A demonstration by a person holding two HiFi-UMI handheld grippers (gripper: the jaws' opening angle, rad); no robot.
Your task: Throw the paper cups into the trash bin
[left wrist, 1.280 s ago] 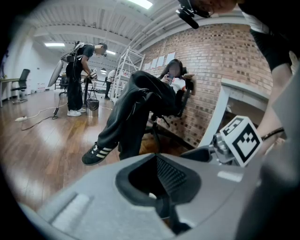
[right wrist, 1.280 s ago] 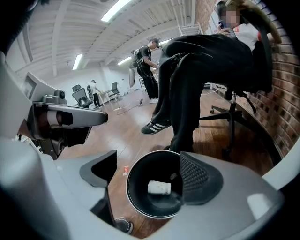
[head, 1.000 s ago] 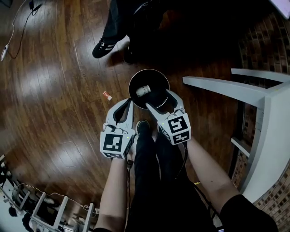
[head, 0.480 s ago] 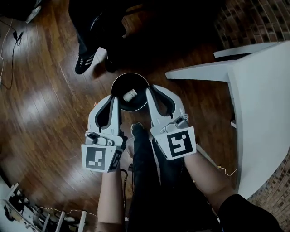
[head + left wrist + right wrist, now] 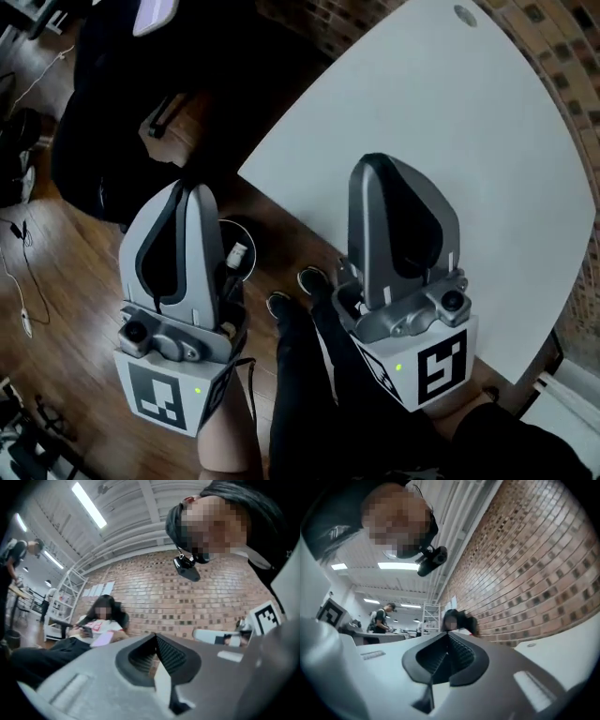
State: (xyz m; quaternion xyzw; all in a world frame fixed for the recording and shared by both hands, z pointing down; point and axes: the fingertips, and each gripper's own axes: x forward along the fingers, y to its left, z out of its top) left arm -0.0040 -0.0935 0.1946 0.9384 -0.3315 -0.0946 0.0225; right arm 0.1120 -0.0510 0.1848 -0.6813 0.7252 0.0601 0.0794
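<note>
A dark wood floor (image 5: 75, 281) runs under a white table (image 5: 450, 112), with a brick wall (image 5: 534, 564) behind.

The left gripper (image 5: 156, 639) has its jaws pressed together at the tips, with nothing between the ribbed pads. The right gripper (image 5: 447, 637) is closed the same way and is also empty. In the head view both point up and away from the floor, the left gripper (image 5: 187, 192) above the boards and the right gripper (image 5: 375, 164) in front of the table edge.

Just behind the left gripper the black bin (image 5: 246, 232) stands on the floor near the person's shoes (image 5: 281, 302). One white cup (image 5: 237, 253) lies inside it. No other cup shows on the bare part of the table or on the floor, though the grippers hide some of both.

This cup looks done, so the step is likely a search for the next one. It is best to tip both grippers down so they stop blocking the view. The jaws should open wide before reaching. A paper cup crushes easily, so it should be pinched lightly at the rim, carried over the bin's mouth and released low.
</note>
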